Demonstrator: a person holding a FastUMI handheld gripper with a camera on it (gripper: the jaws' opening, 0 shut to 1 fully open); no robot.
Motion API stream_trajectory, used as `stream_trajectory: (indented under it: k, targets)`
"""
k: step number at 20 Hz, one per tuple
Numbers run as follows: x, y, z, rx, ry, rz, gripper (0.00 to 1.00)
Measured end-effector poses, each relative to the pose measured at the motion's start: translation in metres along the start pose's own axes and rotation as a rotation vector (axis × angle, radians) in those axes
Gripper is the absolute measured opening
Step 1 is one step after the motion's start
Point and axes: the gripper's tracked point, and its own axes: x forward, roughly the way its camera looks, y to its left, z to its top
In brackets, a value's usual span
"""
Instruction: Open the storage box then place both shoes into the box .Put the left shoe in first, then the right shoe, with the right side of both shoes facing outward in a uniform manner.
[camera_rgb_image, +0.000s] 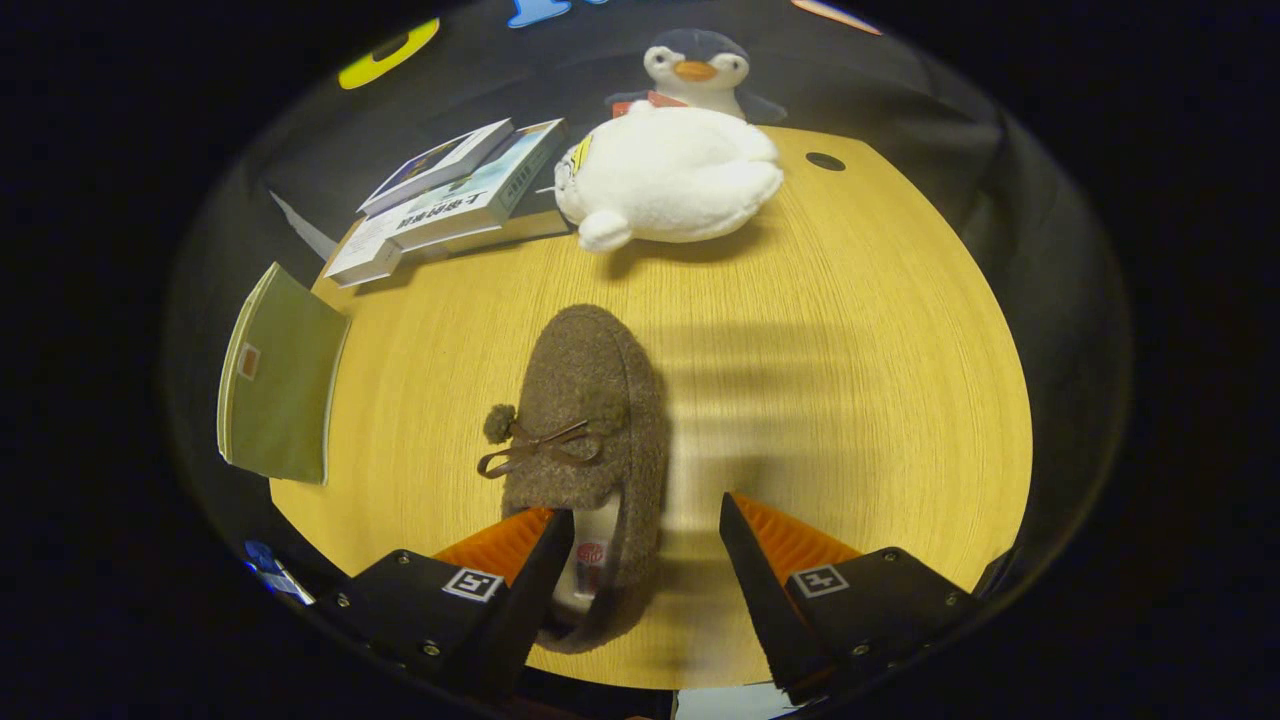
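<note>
A fuzzy brown slipper (590, 440) with a small bow and pompom lies on a round wooden surface (850, 400), toe pointing away. The claw (647, 520) stands open: the slipper's heel opening sits between the fingers, close against the left one, while the right finger is apart from it. The slipper looks light, soft and easily squashed (not slippery); the heel collar seems the firmest place to grip. Open wood lies to the right. Beyond the toe sit a white plush toy (668, 180), a penguin toy (697, 65) and stacked books (450, 200); a green booklet (280, 375) overhangs the left edge.
</note>
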Motion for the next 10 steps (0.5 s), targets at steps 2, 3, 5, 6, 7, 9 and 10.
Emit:
stream_trajectory:
  k: [2,3,5,6,7,9,10]
  targets:
    - [0.011,-0.003,0.001,-0.008,0.017,-0.027,0.86]
    - [0.015,-0.004,0.0,-0.002,0.028,-0.035,0.82]
    - [0.024,0.002,0.0,0.011,0.035,-0.01,0.79]
    - [0.024,0.013,-0.001,0.033,0.039,0.034,0.61]
    - [0.022,0.008,0.001,0.048,0.036,0.002,0.39]
    - [0.022,0.002,0.003,0.098,0.033,-0.03,0.07]
    - [0.02,0.007,0.0,0.105,0.052,-0.014,0.03]
